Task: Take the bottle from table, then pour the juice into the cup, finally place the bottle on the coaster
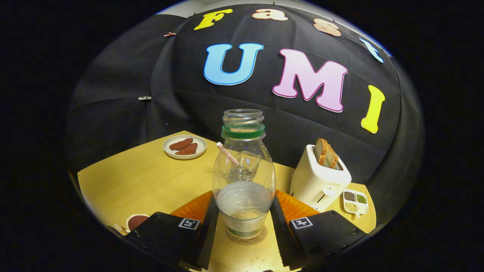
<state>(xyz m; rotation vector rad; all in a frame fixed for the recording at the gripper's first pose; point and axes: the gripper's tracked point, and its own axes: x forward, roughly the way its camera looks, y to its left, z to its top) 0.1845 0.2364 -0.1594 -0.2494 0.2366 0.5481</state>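
Observation:
A clear bottle (244, 177) with a green neck ring and no cap stands upright on a round coaster (247, 238) on the wooden table. A little pale liquid fills its lower part. My gripper (245, 206) has a finger on each side of the bottle's belly, both touching it, so it is shut on the bottle. Beyond the bottle, seen partly through it, stands a clear cup (247, 164) with a striped straw (227, 153).
An orange mat (196, 206) lies beneath the fingers. A white toaster (319, 179) with bread stands just right of the bottle, and a small dish of beans (355, 202) beside it. A plate of red slices (185, 147) sits far left. A brown round thing (137, 221) lies near left.

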